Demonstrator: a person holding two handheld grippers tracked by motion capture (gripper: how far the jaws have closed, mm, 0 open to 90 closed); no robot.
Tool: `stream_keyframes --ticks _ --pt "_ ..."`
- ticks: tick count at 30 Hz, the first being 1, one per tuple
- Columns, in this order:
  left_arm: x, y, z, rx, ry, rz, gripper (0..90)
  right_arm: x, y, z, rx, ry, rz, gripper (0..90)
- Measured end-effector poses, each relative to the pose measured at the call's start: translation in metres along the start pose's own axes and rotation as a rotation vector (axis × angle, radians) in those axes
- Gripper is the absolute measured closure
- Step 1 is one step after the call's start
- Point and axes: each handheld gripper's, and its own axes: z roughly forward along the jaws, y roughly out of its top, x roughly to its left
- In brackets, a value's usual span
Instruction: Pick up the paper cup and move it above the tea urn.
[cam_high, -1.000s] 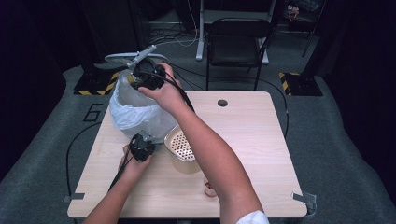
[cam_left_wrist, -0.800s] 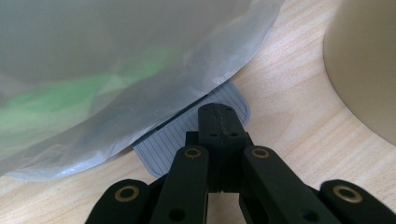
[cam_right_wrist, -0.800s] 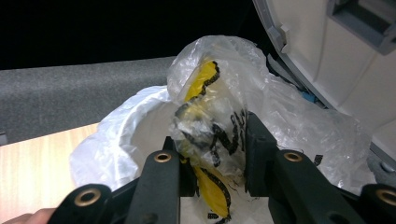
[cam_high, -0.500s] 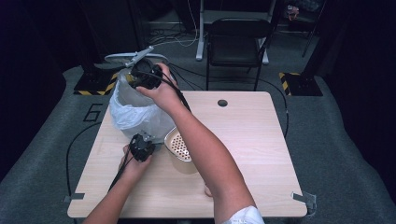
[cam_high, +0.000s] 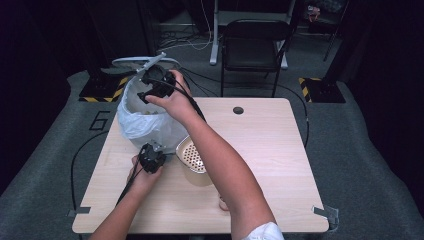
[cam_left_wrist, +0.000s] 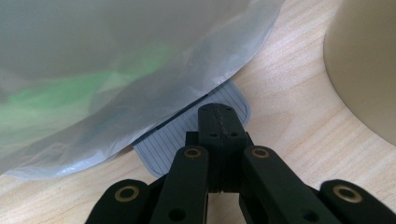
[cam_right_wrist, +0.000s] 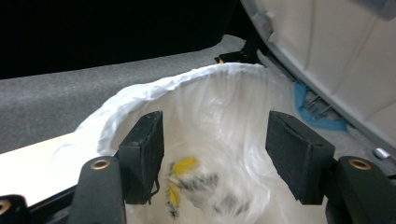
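Hovering over the mouth of the bin (cam_high: 145, 117), the right claw (cam_high: 152, 87) has its jaws spread wide with nothing between them; in the right gripper view the two black pads stand well apart above the white plastic liner (cam_right_wrist: 205, 107), and at the bottom of the liner lies some yellow and dark rubbish (cam_right_wrist: 191, 186), too blurred to name. The bin stands near the far left corner of the desk (cam_high: 280, 150), its grey lid (cam_high: 145, 62) tipped up behind it. Lower down, the left claw (cam_high: 151, 156) sits at the foot of the bin, toward the desk's left edge; in the left gripper view its jaws are pressed together on the ribbed grey pedal (cam_left_wrist: 187, 135) that juts out from under the bagged bin, the liner hanging just above the pedal. Something green shows dimly through the plastic there. Just beside the bin, toward the middle of the desk, stands a cream cup-shaped container (cam_high: 192, 162) with a perforated top, close to the left claw and partly hidden by the person's right forearm (cam_high: 225, 170). A small round hole (cam_high: 238, 110) lies near the far edge of the desk.
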Motion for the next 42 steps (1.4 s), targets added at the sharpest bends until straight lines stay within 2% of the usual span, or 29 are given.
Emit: stream_keyframes --ticks 8,11,12,17,18,20,30,34,35,36,37,39,40,42 --pt "0.002 0.0 -0.001 0.009 -0.008 0.01 90.0 0.005 -0.008 -0.012 0.014 0.016 -0.01 39.5" --pt "0.001 0.0 -0.001 0.01 0.006 -0.004 90.0 0.006 -0.011 -0.021 0.007 0.022 -0.017 39.7" --pt "0.001 0.0 -0.001 0.016 0.001 0.008 90.0 0.006 -0.012 -0.024 0.007 0.024 -0.014 39.7" --pt "0.001 0.0 -0.001 0.017 0.006 0.016 90.0 0.008 -0.02 -0.043 0.016 0.011 -0.015 39.3" --pt "0.0 0.0 -0.001 0.002 0.001 0.005 90.0 0.008 -0.023 -0.047 0.013 0.008 -0.023 39.2" --pt "0.002 0.0 -0.002 0.021 0.001 0.017 90.0 0.009 -0.028 -0.055 0.019 0.011 -0.019 39.1" --pt "0.002 0.0 -0.001 0.013 0.01 0.018 90.0 0.008 -0.066 -0.093 0.013 0.008 0.004 35.6" --pt "0.002 0.0 -0.002 0.019 0.003 0.017 90.0 0.011 -0.084 -0.108 -0.017 0.013 0.023 33.1" --pt "0.003 0.0 -0.001 0.006 -0.001 0.031 90.0 0.012 -0.087 -0.111 -0.021 0.01 0.027 32.6" --pt "0.004 0.0 -0.002 0.025 0.004 0.04 90.0 0.014 -0.093 -0.115 -0.021 0.013 0.033 32.5" --pt "-0.002 -0.001 0.002 -0.026 0.013 -0.044 90.0 0.015 -0.099 -0.119 -0.02 0.026 0.036 32.2" --pt "-0.002 -0.001 0.002 -0.026 0.014 -0.045 90.0 0.018 -0.108 -0.123 -0.021 0.026 0.041 31.1" --pt "0.002 0.0 -0.001 0.008 0.0 0.013 90.0 0.02 -0.113 -0.125 -0.017 0.017 0.038 29.6" --pt "0.0 -0.001 -0.001 -0.003 -0.001 -0.008 90.0 0.023 -0.124 -0.13 -0.026 0.014 0.047 28.0"
